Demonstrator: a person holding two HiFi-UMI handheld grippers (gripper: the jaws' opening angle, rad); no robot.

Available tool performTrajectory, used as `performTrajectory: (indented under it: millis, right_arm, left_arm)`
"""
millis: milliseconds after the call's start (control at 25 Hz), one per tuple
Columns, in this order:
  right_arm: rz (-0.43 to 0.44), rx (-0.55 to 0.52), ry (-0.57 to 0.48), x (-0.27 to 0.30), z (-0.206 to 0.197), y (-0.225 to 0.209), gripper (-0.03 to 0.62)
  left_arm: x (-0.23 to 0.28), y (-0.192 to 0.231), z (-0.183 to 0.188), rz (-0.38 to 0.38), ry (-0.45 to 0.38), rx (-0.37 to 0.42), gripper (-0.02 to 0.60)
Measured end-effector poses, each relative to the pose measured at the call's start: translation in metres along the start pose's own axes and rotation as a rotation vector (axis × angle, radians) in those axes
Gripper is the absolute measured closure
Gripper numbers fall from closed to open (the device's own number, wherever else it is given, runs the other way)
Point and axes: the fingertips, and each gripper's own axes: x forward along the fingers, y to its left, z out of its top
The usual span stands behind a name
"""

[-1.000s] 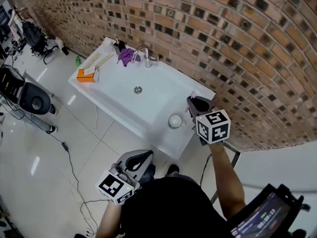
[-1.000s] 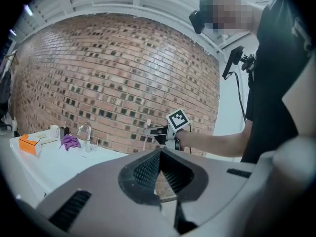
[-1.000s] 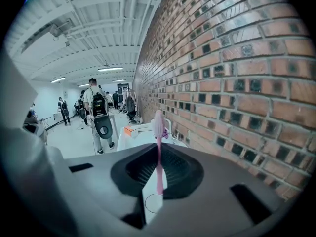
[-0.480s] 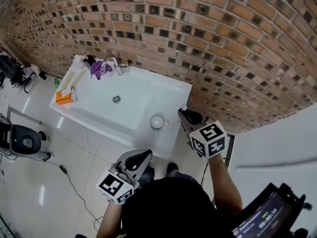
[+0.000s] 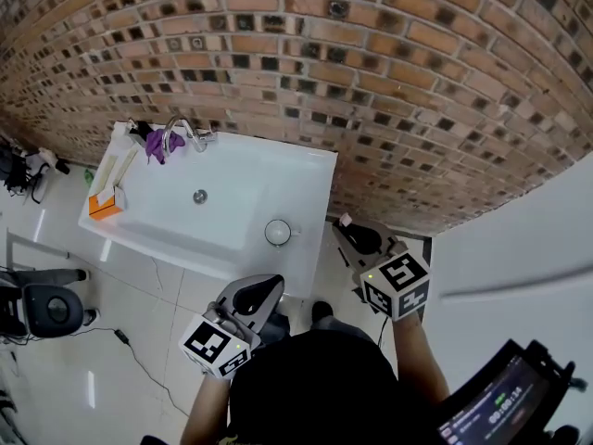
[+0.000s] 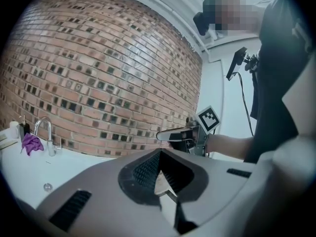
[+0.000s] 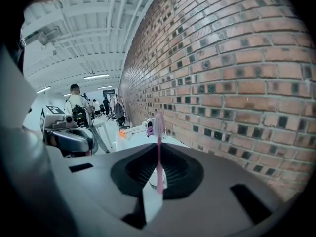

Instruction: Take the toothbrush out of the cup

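A slim pink toothbrush (image 7: 158, 142) stands upright between the jaws of my right gripper (image 7: 157, 180), which is shut on its handle. In the head view the right gripper (image 5: 352, 235) hangs just off the right end of the white sink (image 5: 232, 179), with the pink brush head (image 5: 345, 220) poking out of it. The cup (image 5: 277, 232) stands on the sink's front right corner, left of that gripper, with no brush in it. My left gripper (image 5: 262, 292) is low, in front of the sink, jaws together and holding nothing; its own view shows the jaws (image 6: 165, 186) meeting.
A brick wall (image 5: 389, 82) runs behind the sink. At the sink's far left are a faucet (image 5: 176, 130), a purple cloth (image 5: 154, 145) and an orange box (image 5: 104, 202). A chair base (image 5: 46, 309) stands on the tiled floor. People stand far off in the right gripper view.
My right gripper, with the toothbrush in it, has moved away from the cup, off the sink's right end. The head view has swung right. The left gripper stays low.
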Motion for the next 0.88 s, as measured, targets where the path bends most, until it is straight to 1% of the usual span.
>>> performTrajectory:
  millis: [160,400,680,880]
  right_arm:
    - [-0.011,0.017,0.009,-0.007,-0.009,-0.001,0.586]
    - [-0.016,0.038,0.013,-0.016,-0.020,-0.002,0.586]
    - [-0.020,0.054,0.001,-0.024,-0.020,0.001,0.586]
    - [-0.021,0.062,0.001,-0.028,-0.026,0.003,0.586]
  left_arm:
    - [0.006,0.001,0.002,-0.019,0.004,0.002,0.581]
    - [0.013,-0.005,0.000,-0.060,0.031,-0.002,0.581]
    - [0.017,-0.003,0.001,-0.040,0.030,0.009,0.581]
    - [0.021,-0.006,0.001,-0.044,0.034,0.019,0.581]
